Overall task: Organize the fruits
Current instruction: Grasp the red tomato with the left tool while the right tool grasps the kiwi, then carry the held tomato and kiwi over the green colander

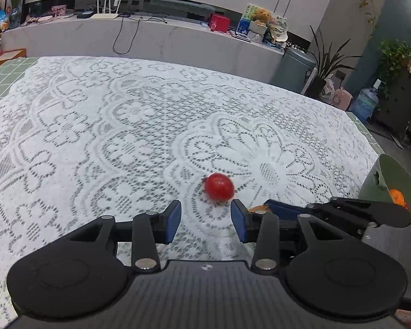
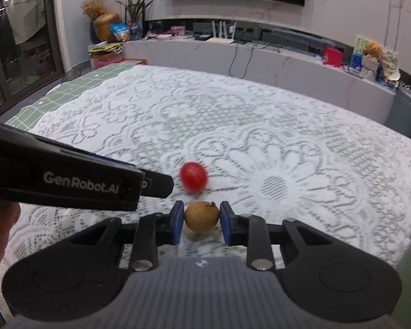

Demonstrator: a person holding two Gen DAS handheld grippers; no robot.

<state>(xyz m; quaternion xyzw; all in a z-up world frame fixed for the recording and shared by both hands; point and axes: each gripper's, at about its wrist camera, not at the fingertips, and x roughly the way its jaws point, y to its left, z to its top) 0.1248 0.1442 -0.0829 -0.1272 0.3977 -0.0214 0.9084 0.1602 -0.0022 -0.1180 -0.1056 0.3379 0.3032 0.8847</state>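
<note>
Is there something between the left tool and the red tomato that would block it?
No, nothing visible blocks it. The red tomato lies on the lace cloth just ahead of the open left tool. The right tool, holding the brown fruit, is off to the side.

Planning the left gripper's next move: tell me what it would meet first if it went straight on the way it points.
Probably the small round red fruit on the white lace tablecloth, just ahead of the open left gripper.
</note>
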